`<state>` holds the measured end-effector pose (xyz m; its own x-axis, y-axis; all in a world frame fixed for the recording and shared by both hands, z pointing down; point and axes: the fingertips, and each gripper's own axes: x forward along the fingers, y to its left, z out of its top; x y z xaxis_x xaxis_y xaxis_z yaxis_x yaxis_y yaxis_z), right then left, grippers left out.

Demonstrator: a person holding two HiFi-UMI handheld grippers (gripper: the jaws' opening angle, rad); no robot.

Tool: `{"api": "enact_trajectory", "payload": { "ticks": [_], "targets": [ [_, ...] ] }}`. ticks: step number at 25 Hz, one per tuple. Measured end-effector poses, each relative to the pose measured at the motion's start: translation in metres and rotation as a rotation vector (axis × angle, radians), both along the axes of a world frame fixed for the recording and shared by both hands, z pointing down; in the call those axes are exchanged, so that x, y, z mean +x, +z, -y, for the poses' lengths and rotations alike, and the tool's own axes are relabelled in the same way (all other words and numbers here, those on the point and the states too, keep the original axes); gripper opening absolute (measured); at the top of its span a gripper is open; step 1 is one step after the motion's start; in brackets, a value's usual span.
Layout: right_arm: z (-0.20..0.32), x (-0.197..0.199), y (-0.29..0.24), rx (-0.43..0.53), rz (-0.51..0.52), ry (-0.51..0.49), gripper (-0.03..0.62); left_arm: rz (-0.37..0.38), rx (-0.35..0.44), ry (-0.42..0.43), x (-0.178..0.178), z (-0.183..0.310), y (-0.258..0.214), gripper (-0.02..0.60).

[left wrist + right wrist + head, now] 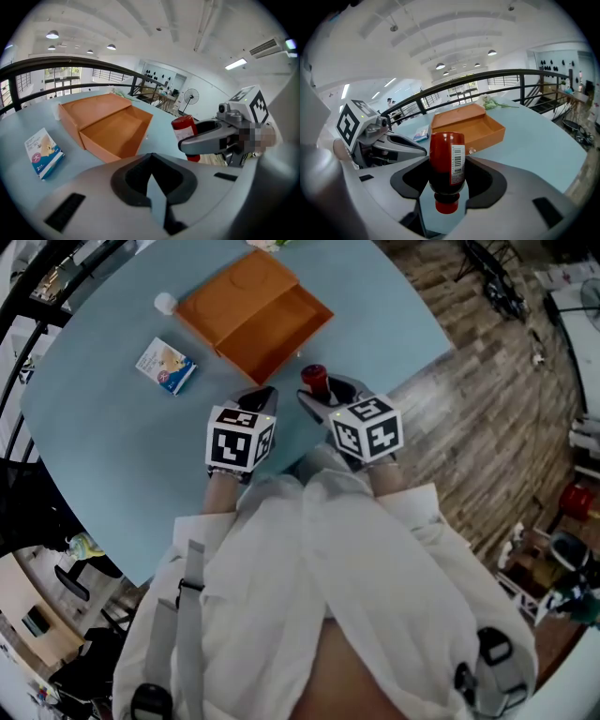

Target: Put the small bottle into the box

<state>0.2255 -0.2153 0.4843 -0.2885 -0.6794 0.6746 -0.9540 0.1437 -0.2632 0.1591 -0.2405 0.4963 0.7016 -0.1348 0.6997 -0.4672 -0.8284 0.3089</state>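
Observation:
The orange box (253, 310) lies open on the light blue table (112, 446), its lid folded back. My right gripper (321, 397) is just short of the box's near corner, shut on the small red bottle (314, 378). In the right gripper view the bottle (446, 161) stands cap down between the jaws, with the box (468, 125) beyond it. My left gripper (260, 397) sits beside it on the left, shut and holding nothing. The left gripper view shows the box (110, 126) ahead and the bottle (183, 129) at right.
A small blue and white carton (166, 366) lies left of the box, and a white round cap (166, 303) sits at the box's far left corner. The table's rounded edge drops to wooden floor (487, 409) on the right.

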Motion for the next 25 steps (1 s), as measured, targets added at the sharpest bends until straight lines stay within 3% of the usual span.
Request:
{"api": "enact_trajectory", "payload": {
  "ticks": [11, 17, 25],
  "targets": [
    [0.044, -0.001, 0.002, 0.016, 0.004, -0.236, 0.212, -0.013, -0.038, -0.164, -0.003, 0.022, 0.013, 0.003],
    [0.065, 0.011, -0.006, 0.03, 0.015, -0.402, 0.212, -0.007, -0.036, -0.307, 0.0, 0.034, 0.004, 0.004],
    [0.1, 0.023, -0.014, 0.063, -0.125, -0.644, 0.212, -0.007, -0.022, -0.454, 0.002, 0.05, -0.003, 0.003]
  ]
}}
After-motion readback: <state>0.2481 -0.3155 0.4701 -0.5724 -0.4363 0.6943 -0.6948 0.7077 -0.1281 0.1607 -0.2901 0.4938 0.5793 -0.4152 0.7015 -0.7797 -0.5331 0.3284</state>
